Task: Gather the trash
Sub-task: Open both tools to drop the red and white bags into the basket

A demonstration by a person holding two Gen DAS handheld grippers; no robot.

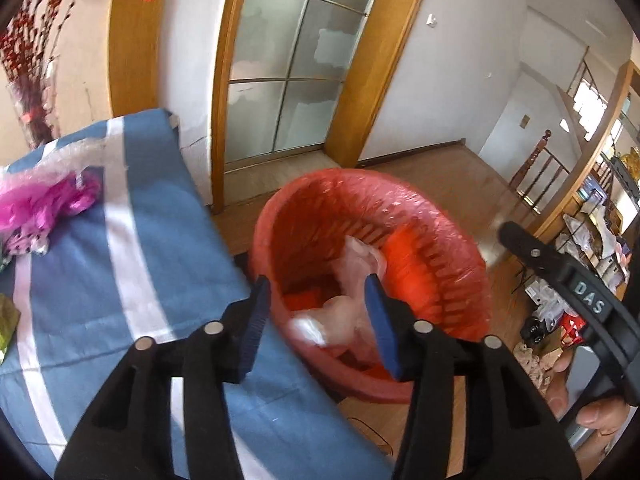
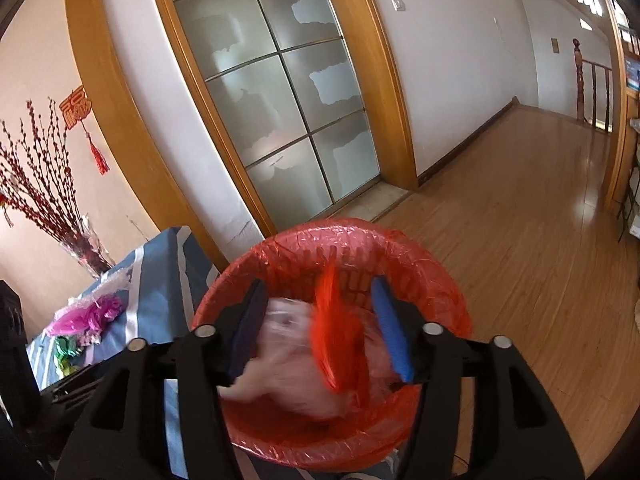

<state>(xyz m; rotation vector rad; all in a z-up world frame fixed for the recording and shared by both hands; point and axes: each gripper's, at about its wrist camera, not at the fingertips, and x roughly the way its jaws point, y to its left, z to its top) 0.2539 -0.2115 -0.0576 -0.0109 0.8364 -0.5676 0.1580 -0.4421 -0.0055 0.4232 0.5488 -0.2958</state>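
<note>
Wood floor (image 2: 520, 240): red bin (image 2: 440, 272) beside striped table (image 1: 160, 240).

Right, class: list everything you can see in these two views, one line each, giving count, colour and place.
bin: one, red, lined, on floor beside table
clear plastic: some, pale, blurred, in bin
orange scrap: one, blurred, over bin
table: one, blue-white striped cloth
pink wrapper: one, on table
branches: red, in vase behind table
door: frosted glass, wood frame
left gripper: open, above bin
right gripper: open, above bin
</note>
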